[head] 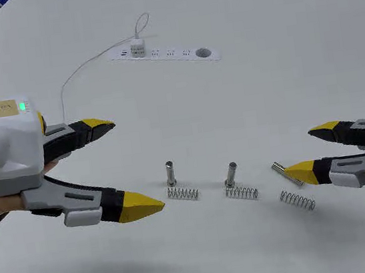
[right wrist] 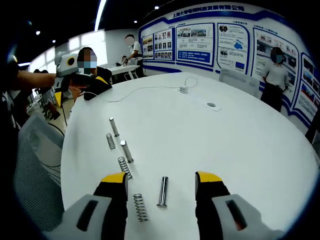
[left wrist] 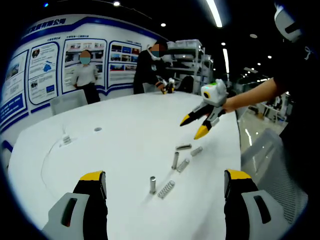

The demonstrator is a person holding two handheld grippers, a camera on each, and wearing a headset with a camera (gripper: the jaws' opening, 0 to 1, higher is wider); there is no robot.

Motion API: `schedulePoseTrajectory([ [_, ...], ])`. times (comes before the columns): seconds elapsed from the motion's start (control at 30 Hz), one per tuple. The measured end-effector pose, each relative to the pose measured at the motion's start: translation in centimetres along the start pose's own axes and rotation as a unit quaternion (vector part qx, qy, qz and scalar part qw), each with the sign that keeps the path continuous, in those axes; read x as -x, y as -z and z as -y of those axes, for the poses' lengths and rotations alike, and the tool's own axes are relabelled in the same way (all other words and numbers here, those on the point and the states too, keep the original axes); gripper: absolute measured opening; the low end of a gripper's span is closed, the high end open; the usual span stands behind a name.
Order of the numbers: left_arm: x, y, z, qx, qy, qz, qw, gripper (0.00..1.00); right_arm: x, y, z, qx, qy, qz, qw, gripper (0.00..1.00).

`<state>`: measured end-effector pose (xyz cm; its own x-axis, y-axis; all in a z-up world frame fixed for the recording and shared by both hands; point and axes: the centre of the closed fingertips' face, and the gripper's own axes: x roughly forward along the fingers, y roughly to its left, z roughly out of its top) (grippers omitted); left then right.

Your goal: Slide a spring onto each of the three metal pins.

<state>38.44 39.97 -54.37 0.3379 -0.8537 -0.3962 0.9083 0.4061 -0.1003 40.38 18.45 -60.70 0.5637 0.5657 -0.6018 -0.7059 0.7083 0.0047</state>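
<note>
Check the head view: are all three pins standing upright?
No: the left pin and middle pin stand upright, but the right pin lies flat on the table beside the right claw.

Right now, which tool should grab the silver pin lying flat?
The right tool: the lying silver metal pin sits just ahead of its open yellow tips. The left tool is farther away.

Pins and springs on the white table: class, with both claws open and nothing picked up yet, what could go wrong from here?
1. The two upright pins stand free, so a bump from the left claw could topple them.
2. The third pin lies flat by the right claw. Being round, it may roll when pinched.
3. The springs are thin and lie loose, so a hard squeeze might flick one away.
</note>
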Motion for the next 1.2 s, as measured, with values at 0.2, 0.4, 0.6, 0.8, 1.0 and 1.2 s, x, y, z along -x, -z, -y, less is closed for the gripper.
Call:
schedulePoseTrajectory([
  [0.2, -0.2, 0.3, -0.1, 0.003, -0.001, -0.004, 1.0, 0.99, -1.6, 0.9, 0.1, 0.0, -0.003, -0.02, 0.9998, 0.49],
  [0.4, -0.2, 0.2, -0.2, 0.0, -0.005, -0.004, 1.0, 0.99, -2.9, 1.4, 0.6, 0.001, 0.008, -0.034, 0.9994, 0.44],
  [0.6, 0.0, 0.2, -0.6, -0.003, -0.012, -0.006, 0.9999, 0.98, -3.7, 2.4, 0.6, -0.001, 0.002, -0.053, 0.9986, 0.38],
  [0.8, 0.5, 0.1, -0.9, 0.0, -0.02, -0.001, 0.9998, 0.98, -4.4, 3.3, 0.8, 0.006, -0.002, -0.076, 0.9971, 0.31],
  [1.0, 0.5, 0.3, -0.9, 0.003, -0.021, -0.002, 0.9998, 0.97, -4.8, 3.7, 1.1, 0.002, 0.004, -0.087, 0.9962, 0.28],
  [1.2, 0.3, 0.4, -0.8, 0.005, -0.019, -0.002, 0.9998, 0.97, -5.1, 4.0, 1.1, 0.005, 0.003, -0.097, 0.9952, 0.23],
])
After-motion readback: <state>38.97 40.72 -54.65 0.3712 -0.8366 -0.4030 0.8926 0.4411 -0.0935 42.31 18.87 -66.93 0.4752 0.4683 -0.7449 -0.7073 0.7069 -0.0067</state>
